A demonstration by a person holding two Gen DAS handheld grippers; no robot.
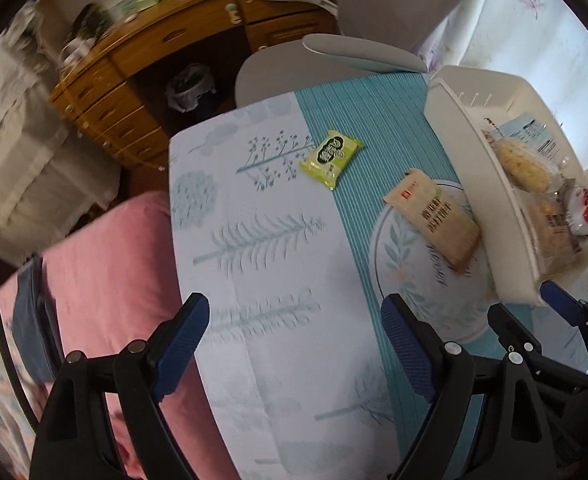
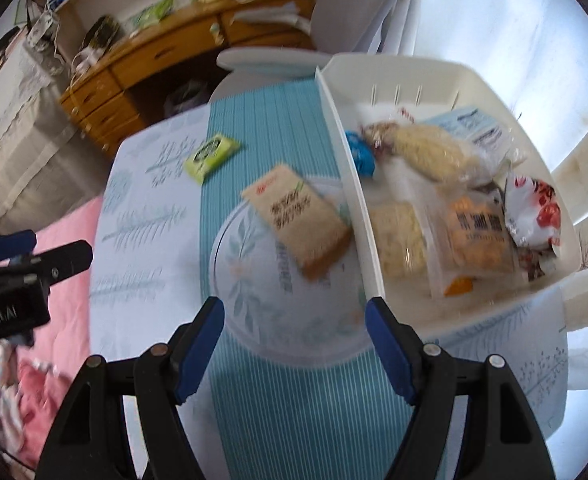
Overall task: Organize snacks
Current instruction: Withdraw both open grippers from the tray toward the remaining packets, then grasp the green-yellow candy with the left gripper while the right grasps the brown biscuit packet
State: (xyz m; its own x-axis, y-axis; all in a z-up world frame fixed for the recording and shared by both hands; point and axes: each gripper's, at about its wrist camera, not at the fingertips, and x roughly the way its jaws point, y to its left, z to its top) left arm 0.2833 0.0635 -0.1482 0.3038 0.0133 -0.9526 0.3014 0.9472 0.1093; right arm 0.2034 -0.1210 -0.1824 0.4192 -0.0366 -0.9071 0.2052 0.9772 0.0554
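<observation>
A green snack packet (image 1: 331, 157) lies on the tablecloth; it also shows in the right wrist view (image 2: 211, 155). A brown snack packet (image 1: 434, 218) lies beside the white basket (image 1: 470, 168), and shows in the right wrist view (image 2: 300, 220). The basket (image 2: 346, 152) holds several wrapped snacks (image 2: 434, 152). My left gripper (image 1: 296, 344) is open and empty above the table's near edge. My right gripper (image 2: 294, 344) is open and empty, hovering near the brown packet; it also shows at the right of the left wrist view (image 1: 530, 312).
A small table with a blue-and-white patterned cloth (image 1: 261, 240) stands by a pink bed cover (image 1: 109, 264). A wooden desk with drawers (image 1: 141, 64) and a grey chair (image 1: 366, 56) stand behind. A curtain (image 2: 514, 32) hangs at the right.
</observation>
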